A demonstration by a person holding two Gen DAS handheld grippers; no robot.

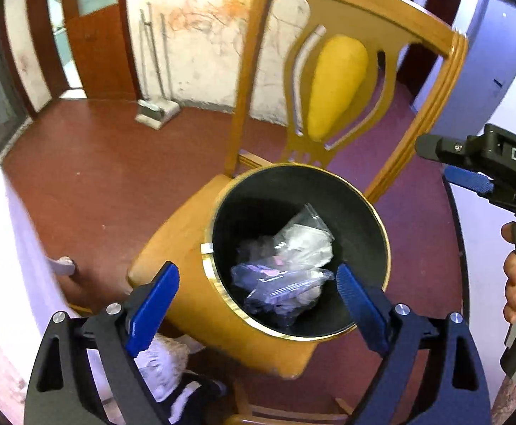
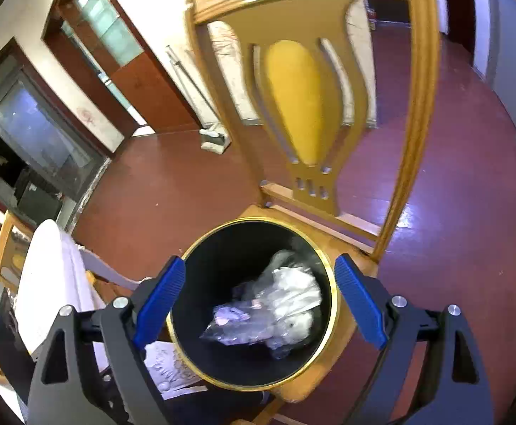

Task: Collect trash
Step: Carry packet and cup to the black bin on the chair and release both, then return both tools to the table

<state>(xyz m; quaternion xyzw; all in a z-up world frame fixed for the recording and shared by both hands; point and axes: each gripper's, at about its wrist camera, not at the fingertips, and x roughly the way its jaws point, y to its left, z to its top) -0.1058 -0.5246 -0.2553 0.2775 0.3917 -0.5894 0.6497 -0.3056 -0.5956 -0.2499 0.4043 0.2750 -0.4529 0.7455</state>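
Both tongs stand with jaws spread wide and nothing between the pads. I see my left gripper (image 1: 258, 304) held above the round black waste bin with a gold rim (image 1: 382, 219), its blue ribbed pads (image 1: 155, 304) framing the near part of the bin mouth without touching it. My right gripper (image 2: 258, 304) hangs above the same bin (image 2: 334, 304), pads either side of the opening, also clear of the rim. In the left wrist view the right gripper (image 1: 470, 177) enters from the right edge, with a hand (image 1: 513, 279) on its grey handle.

Trash: crumpled clear plastic bags (image 1: 293, 262) lie at the bottom of the bin, one whitish, one with purple-blue tints. Right wrist view shows the same bags (image 2: 275, 311) heaped toward the far-right side of the bin floor. Edges are slightly blurred.

Bin stands on the seat of a yellow-brown wooden chair (image 1: 173, 241), toward the seat's back edge, just in front of the carved backrest with its yellow oval pad (image 1: 339, 85). The bin's near rim overhangs the view of the seat's front corner.

Surroundings: red-brown floor (image 1: 116, 163); a white dustpan with long handle (image 1: 157, 109) leaning at the scuffed white wall; a white-covered piece of furniture (image 2: 49, 276) at the left edge.
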